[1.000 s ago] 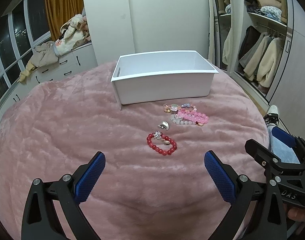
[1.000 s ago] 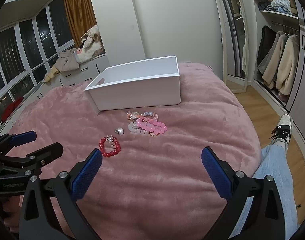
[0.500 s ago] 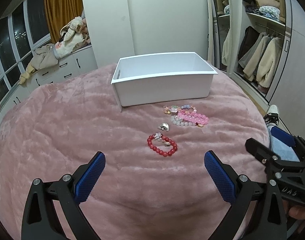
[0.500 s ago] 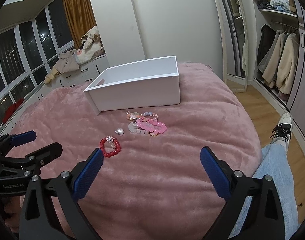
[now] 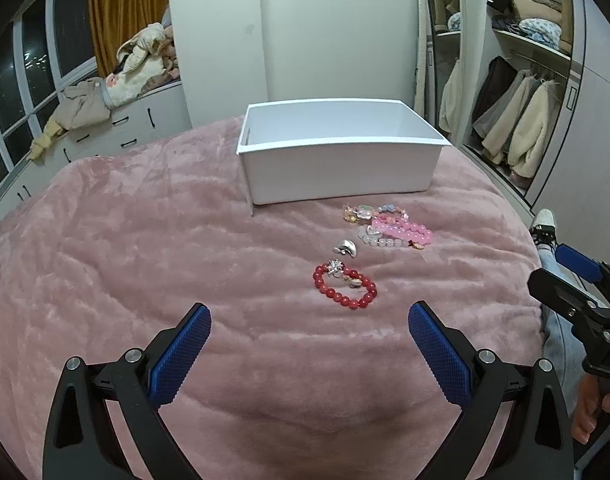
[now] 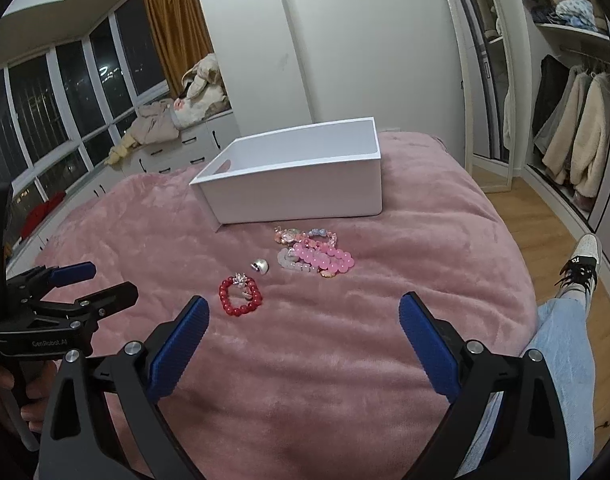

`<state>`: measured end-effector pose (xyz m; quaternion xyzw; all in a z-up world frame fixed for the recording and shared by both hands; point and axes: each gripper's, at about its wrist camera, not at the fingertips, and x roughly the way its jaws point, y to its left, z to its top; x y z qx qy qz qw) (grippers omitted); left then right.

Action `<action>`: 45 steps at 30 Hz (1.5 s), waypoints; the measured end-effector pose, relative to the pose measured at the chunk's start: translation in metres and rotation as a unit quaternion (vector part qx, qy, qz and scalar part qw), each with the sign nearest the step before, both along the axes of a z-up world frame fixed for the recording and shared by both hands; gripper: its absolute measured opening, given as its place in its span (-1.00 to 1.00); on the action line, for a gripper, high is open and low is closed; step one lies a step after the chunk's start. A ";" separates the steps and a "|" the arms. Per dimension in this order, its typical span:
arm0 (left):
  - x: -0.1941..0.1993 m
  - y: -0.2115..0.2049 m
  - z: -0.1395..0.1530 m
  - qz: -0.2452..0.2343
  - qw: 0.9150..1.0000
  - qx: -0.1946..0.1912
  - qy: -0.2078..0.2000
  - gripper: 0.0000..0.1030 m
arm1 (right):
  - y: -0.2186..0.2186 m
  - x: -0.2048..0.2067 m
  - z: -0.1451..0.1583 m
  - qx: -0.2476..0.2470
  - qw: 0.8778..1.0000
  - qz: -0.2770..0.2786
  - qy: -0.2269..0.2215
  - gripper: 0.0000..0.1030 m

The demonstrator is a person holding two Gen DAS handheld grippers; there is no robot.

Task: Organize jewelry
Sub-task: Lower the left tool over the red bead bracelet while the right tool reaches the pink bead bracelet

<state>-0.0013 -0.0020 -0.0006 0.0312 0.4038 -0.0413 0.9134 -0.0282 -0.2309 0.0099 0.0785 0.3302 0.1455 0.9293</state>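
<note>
Plush blanket [image 5: 145, 260] was dusty pink. Rectangular plastic bin [image 5: 337, 172] was plain white. Round-bead bracelet [image 5: 345, 285] was red with a silver charm. Glossy bead bracelet [image 5: 403, 230] was bright pink, the frosted bead strand [image 5: 379, 241] next to it pale whitish-pink. Small metal ring [image 5: 346, 249] was silver. Both grippers had black frames; the ribbed finger pads [image 5: 181, 354] were blue. Curtain [image 6: 177, 32] was mustard orange.
</note>
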 end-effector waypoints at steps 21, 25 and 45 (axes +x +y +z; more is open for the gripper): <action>0.009 0.009 -0.014 -0.041 0.998 -0.048 0.019 0.94 | 0.011 0.016 -0.007 -0.030 0.999 0.013 0.019 0.67; 0.010 0.010 -0.019 -0.042 0.997 -0.051 0.028 0.94 | 0.012 0.018 -0.008 -0.034 0.999 0.011 0.020 0.67; 0.026 -0.002 -0.050 -0.085 0.994 -0.058 0.046 0.94 | 0.014 0.029 -0.014 -0.025 0.999 0.010 0.029 0.53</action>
